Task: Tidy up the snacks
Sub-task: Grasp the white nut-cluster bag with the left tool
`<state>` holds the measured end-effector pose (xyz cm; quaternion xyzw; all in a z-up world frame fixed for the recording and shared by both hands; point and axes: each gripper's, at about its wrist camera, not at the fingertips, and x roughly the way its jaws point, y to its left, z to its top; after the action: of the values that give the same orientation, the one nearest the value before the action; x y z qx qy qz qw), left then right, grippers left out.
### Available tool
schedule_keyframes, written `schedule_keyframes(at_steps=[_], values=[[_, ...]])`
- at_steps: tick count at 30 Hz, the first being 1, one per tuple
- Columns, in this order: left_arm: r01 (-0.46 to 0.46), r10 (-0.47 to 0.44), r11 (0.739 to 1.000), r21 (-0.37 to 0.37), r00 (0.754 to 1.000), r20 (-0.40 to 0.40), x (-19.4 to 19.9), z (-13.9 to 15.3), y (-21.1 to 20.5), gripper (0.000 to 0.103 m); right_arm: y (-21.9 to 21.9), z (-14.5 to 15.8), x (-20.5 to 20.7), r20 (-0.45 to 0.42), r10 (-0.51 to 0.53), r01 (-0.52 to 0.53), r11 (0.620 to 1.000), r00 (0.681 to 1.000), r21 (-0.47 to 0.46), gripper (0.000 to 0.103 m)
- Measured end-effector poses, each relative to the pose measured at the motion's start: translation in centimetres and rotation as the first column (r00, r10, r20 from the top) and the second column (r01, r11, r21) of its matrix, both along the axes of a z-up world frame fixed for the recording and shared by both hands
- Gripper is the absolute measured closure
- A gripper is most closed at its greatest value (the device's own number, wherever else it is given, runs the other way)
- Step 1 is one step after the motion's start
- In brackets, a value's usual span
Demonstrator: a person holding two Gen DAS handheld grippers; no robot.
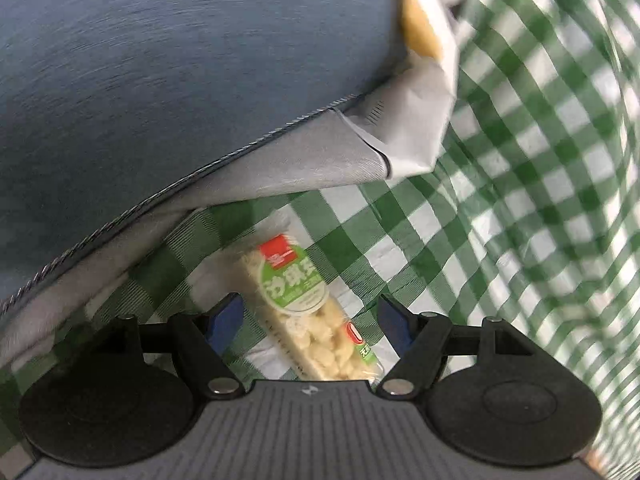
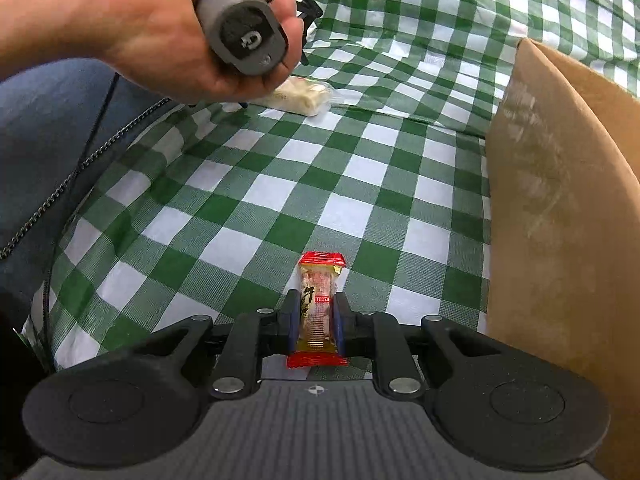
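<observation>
Green-checked cloth [image 2: 256, 192] underneath | left gripper [image 1: 310, 322] spread wide over puffed-rice bar [image 1: 304, 312]; not gripping | right gripper [image 2: 316, 320] clamped on red-ended candy [image 2: 318, 308] | cardboard box [image 2: 560, 200] just beside

Your left tongs [image 1: 310, 318] point steeply down with the jaws standing wide apart, blue pads [image 1: 224, 322] touching nothing. Your left hand [image 2: 160, 28] wraps the grey handle. Your right tongs [image 2: 316, 318] are clamped tight, tilted downward, both pads pressing inward.
</observation>
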<state>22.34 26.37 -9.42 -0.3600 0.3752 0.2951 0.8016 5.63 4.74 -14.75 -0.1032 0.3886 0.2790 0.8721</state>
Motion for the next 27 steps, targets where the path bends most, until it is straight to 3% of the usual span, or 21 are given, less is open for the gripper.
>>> schedule_keyframes(at_steps=[4, 7, 11, 18, 21, 24, 27], values=[[0.088, -0.078, 0.989, 0.116, 0.993, -0.083, 1.5, -0.5, -1.7, 0.025, -0.5, -0.1, 0.2, 0.0, -0.002, 0.002, 1.0, 1.0, 0.005, 0.085], [0.185, -0.159, 0.962, 0.198, 0.977, -0.139, 1.8, -0.5, -2.7, 0.033, -0.6, -0.1, 0.3, 0.001, -0.004, 0.004, 1.0, 1.0, 0.003, 0.085], [0.303, -0.267, 0.924, 0.233, 0.948, -0.175, 1.5, -0.5, -3.5, 0.06, -0.5, -0.1, 0.1, 0.007, -0.005, 0.005, 1.0, 1.0, -0.004, 0.085], [0.405, -0.365, 0.892, 0.202, 0.908, -0.206, -1.4, 0.7, -3.5, 0.064, -0.7, 0.2, -0.3, 0.021, -0.018, 0.018, 1.0, 1.0, -0.013, 0.085], [0.482, -0.445, 0.858, 0.178, 0.87, -0.213, -3.1, 2.0, -4.3, 0.064, -1.0, 0.7, -0.4, 0.015, -0.026, 0.026, 1.0, 1.0, 0.0, 0.085], [0.575, -0.536, 0.796, 0.187, 0.815, -0.222, -5.6, 3.2, -5.7, 0.064, -1.2, 1.1, -0.6, 0.006, -0.038, 0.038, 0.999, 0.999, 0.015, 0.085], [0.602, -0.561, 0.777, 0.185, 0.794, -0.234, -8.6, 3.8, -6.7, 0.064, -1.6, 1.4, -1.0, -0.005, -0.048, 0.048, 0.999, 0.999, 0.025, 0.085]])
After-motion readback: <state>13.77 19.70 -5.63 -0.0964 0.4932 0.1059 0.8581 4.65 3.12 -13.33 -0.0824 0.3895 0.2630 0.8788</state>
